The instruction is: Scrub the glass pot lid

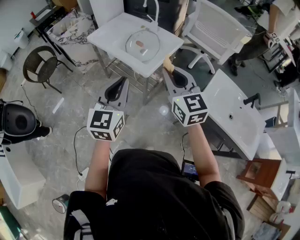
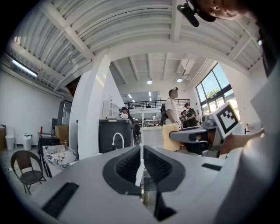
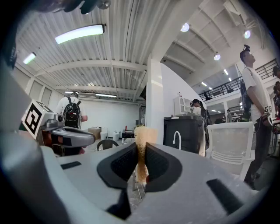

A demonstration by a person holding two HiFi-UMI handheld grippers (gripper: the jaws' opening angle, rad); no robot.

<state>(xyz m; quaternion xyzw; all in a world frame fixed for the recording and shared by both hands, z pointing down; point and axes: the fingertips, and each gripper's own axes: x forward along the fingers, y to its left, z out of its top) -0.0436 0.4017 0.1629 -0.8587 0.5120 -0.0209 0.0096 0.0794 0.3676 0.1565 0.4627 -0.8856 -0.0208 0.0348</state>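
Glass pot lid (image 1: 142, 45) is lying in the basin of the white sink (image 1: 108, 36), below the faucet (image 1: 151, 11), apparently knob-up. It is sitting well apart from both tongs.

Left tongs (image 2: 141, 151) are pointing level, with jaws standing closed together and nothing between them.

Right tongs (image 3: 141, 153) are also pointing level and are clamping a tan sponge (image 3: 141, 135). The sponge is squeezing thin between the pads and flaring out above them.

Handling, as judged:
- Lid is looking stiff and brittle, and likely fairly heavy for its size. Knocking it against the basin is risking a chip or crack.
- Smooth dome is likely going slick once wet, so pinching the glass face is looking unreliable.
- Centre knob is offering the surest hold for the free left tongs. The rim edge is a second choice if the lid is tipped up.
- Steadying is mattering, since an unheld lid is liable to skate round the basin under scrubbing pressure.
- Sponge is soft and giving, so a firm press is needed while keeping the hard jaw tips off the glass
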